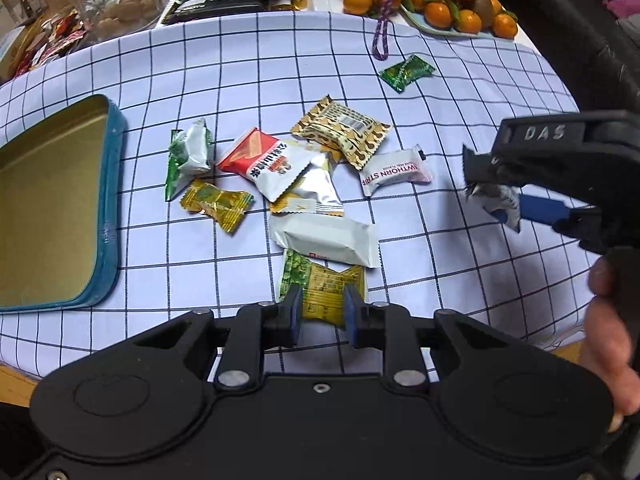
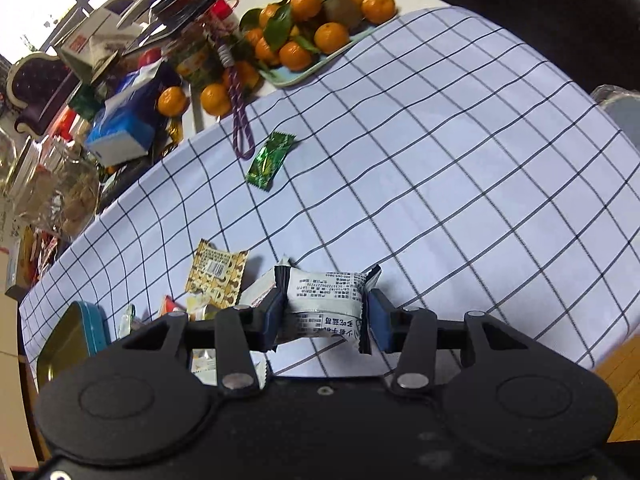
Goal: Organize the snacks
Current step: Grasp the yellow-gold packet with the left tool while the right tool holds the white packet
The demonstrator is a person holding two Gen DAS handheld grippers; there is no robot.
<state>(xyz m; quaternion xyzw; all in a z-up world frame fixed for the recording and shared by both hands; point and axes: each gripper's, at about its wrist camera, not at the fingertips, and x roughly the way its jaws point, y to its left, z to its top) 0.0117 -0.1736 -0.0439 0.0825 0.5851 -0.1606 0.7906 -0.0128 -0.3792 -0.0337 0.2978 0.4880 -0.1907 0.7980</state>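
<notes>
Now I have both grippers loaded: left gripper [image 1: 321, 309] clamped on a yellow-green packet [image 1: 325, 284], right gripper [image 2: 325, 314] pinching a white snack pack [image 2: 325, 300] between its 2 jaws.

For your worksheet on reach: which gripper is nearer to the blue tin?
Left. The left gripper, holding a yellow-green packet, sits just beside the blue tin; the right gripper is across the snack pile.

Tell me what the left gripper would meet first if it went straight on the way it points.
Probably the checked tablecloth just beyond the yellow-green snack packet its jaws already hold. The white packet lies slightly farther; depth is unclear.
</notes>
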